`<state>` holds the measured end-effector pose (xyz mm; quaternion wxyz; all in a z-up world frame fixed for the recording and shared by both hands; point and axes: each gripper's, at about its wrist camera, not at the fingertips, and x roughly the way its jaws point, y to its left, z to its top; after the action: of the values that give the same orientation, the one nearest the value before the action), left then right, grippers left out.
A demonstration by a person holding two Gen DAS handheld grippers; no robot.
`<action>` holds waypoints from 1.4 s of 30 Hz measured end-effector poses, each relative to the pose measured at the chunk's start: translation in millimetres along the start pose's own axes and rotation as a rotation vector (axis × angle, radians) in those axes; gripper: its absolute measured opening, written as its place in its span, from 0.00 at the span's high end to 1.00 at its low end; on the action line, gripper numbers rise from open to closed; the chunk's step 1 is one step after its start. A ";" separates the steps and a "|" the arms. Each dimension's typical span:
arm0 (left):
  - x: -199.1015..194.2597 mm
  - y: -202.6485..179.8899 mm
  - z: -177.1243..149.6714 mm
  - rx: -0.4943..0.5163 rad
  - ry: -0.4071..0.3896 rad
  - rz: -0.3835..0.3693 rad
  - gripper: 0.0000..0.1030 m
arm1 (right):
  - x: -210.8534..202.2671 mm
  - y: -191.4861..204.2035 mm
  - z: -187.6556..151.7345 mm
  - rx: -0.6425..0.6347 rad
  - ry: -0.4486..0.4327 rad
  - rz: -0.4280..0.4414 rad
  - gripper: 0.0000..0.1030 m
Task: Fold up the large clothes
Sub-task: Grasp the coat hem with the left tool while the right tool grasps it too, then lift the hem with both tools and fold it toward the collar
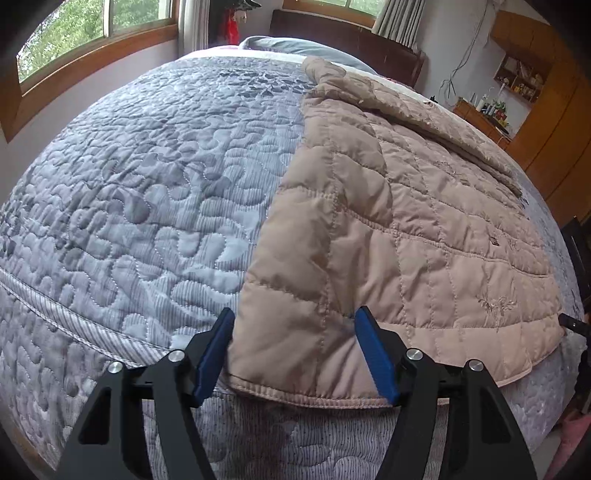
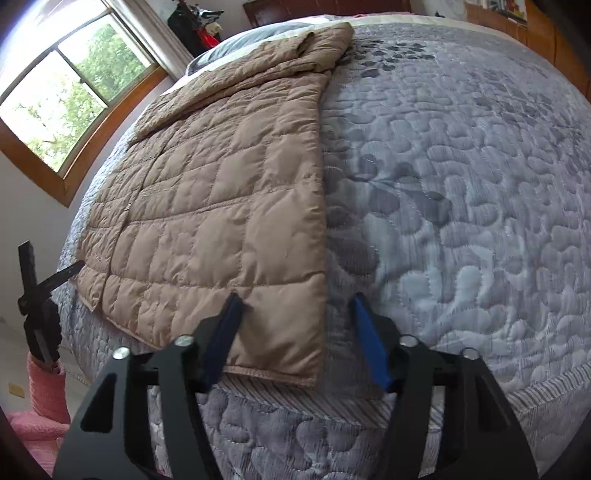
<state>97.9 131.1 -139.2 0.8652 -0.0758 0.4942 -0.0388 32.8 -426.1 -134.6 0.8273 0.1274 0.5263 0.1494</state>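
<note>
Coat (image 1: 388,229) on quilted bedspread (image 1: 147,184)

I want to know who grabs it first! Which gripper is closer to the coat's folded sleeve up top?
Neither clearly. Both the left gripper and right gripper sit open at the coat's bottom hem, far from the folded sleeve.

No readable text anywhere

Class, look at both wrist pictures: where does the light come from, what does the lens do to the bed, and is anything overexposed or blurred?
Left wrist view: daylight from the window; the fisheye bulges the bedspread into a dome; the coat is sharp. Right wrist view: the window is blown out to white, the corners are dark, and the coat's quilting is crisp.
</note>
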 end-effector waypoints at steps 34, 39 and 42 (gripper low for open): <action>-77.3 12.3 -105.8 -0.034 -0.069 -0.025 0.87 | -52.2 18.4 -103.8 -0.051 -0.035 0.121 0.91; -118.7 11.8 -73.7 -0.056 -0.177 -0.171 0.88 | -86.4 27.7 -80.4 -0.071 -0.121 0.169 0.91; -138.2 -1.7 -41.3 -0.019 -0.261 -0.178 0.88 | -106.8 33.1 -52.9 -0.092 -0.163 0.191 0.91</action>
<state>-7.9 145.1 -42.2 0.9144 -0.1320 0.3694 -0.1001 -61.9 -433.5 -55.4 0.8544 0.1506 0.4353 0.2407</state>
